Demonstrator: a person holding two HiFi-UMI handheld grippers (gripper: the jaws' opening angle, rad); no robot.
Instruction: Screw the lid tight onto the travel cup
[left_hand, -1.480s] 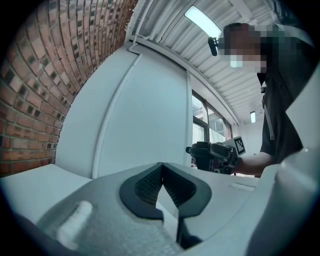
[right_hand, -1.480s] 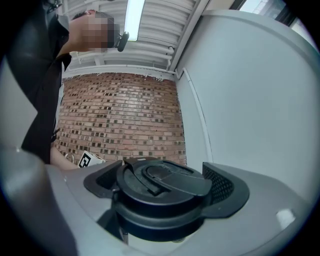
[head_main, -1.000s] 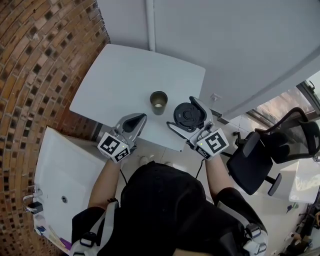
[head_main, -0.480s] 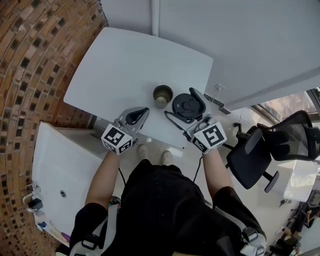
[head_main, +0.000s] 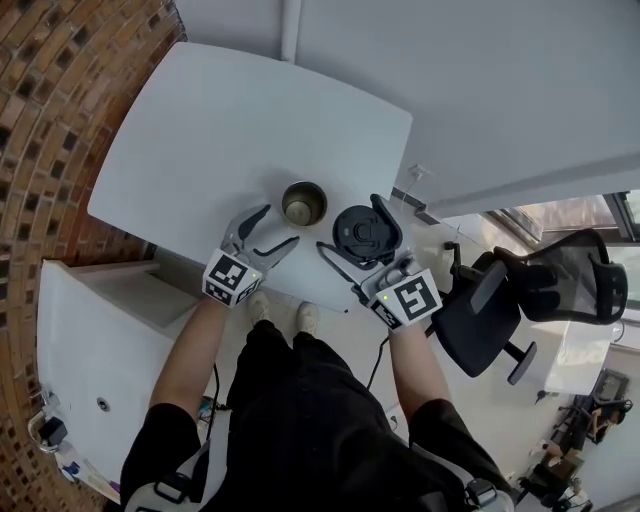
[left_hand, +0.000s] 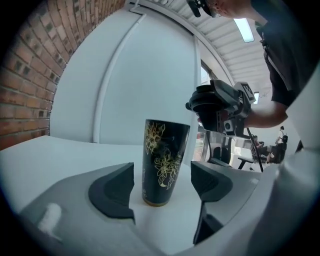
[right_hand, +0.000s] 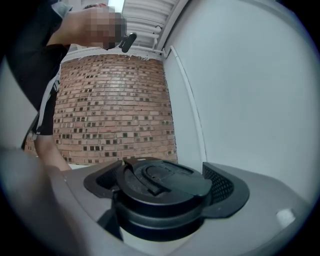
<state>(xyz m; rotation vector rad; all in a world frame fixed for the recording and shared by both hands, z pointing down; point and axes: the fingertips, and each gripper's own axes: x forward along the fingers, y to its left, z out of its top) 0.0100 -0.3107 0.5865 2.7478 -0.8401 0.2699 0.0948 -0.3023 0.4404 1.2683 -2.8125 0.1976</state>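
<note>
- Left of the travel cup (head_main: 303, 203), your left gripper (head_main: 277, 224) points at it with the jaws spread wide; they have just been opening.
- Nothing sits between those jaws. In the left gripper view the cup shows through the gap, just beyond the tips, and neither pad (left_hand: 114, 192) touches it.
- At the middle, the cup stands upright on the white table (head_main: 200, 130), close to the table edge nearest you. Its mouth is uncovered, and its dark wall carries a gold flower pattern.
- Right of the cup, your right gripper (head_main: 349, 224) is clamped on the lid (head_main: 362, 228), one jaw on each side of its rim.
- In the right gripper view the black lid fills the space between the pads, top face up, with its flip tab showing.
- Seen from the left gripper, the lid hangs above the level of the cup's rim and to the cup's right. From the head view a strip of bare table shows between lid and cup, so the two are apart.
- Farther right of the cup, off the table, stands a black office chair (head_main: 520, 290).
</note>
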